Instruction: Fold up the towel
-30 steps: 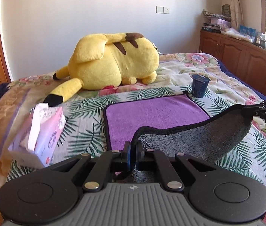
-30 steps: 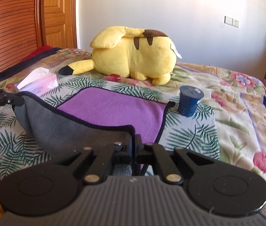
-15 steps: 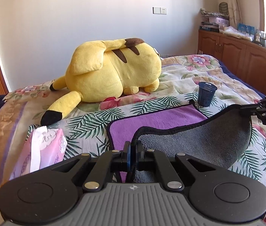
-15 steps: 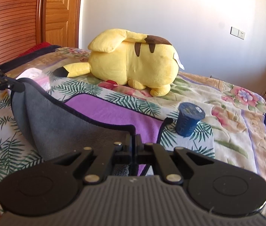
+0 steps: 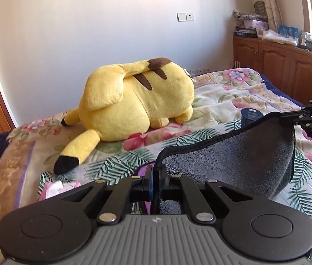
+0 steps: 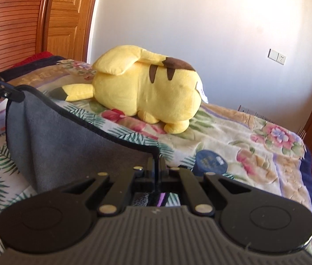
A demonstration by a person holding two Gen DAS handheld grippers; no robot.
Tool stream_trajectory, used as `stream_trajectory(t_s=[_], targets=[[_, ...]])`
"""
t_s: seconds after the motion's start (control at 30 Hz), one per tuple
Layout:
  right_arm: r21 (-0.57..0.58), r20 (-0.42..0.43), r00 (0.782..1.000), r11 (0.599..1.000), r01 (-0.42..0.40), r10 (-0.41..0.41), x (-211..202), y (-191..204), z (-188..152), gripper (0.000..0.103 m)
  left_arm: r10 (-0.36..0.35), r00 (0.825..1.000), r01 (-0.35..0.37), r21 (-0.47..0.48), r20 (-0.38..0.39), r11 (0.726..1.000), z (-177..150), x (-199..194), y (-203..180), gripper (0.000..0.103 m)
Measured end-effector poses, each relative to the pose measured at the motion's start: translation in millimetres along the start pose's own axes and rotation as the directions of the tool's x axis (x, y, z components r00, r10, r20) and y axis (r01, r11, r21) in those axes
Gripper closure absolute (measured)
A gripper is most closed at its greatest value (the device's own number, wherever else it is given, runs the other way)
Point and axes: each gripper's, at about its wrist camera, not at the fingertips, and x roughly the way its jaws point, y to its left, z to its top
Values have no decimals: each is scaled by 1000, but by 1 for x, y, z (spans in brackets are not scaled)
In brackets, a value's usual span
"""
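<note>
The towel (image 5: 233, 154) is purple on one face and grey on the other, with a black hem. It hangs lifted between both grippers, grey face toward the cameras (image 6: 56, 141). My left gripper (image 5: 155, 172) is shut on one near corner. My right gripper (image 6: 156, 165) is shut on the other near corner. Each gripper shows in the other's view, the right one (image 5: 288, 119) and the left one (image 6: 15, 95), pinching the hem. Only a sliver of purple (image 5: 143, 172) shows; the towel's far part is hidden.
A big yellow plush toy (image 5: 133, 103) lies on the floral bedspread (image 6: 244, 132) beyond the towel. A dark blue cup (image 6: 211, 161) stands to the right. A pink tissue pack (image 5: 56, 187) lies left. Wooden cabinets (image 5: 277, 66) stand on the right, a wooden door (image 6: 67, 17) on the left.
Both grippers have risen and moved forward toward the plush toy, carrying the near edge of the towel. The purple face has gone almost out of sight behind the grey face.
</note>
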Motion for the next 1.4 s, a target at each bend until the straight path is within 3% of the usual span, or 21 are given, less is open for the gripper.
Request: stream_trajectory(t_s=[0.3,0.7,1.07,1.4], targets=[[-17,24,999,999,36,-35,16,-7,12,100,30,999,-29,-13,31,999,14,17,7,103],[-5,36,996,997,81,-80,50,-15,-2,100,86,996,-85,-12,35,996,1,62,11,103],[-41,40,994,994,105,-103,84,-11,-16,100,107,994,-107,-7,15,994,-7,109,13,103],[-2,-36,994,995,99,-99,121,-8,-37,100,122,990,-124,-26,-66,992,-21,153,6,103]])
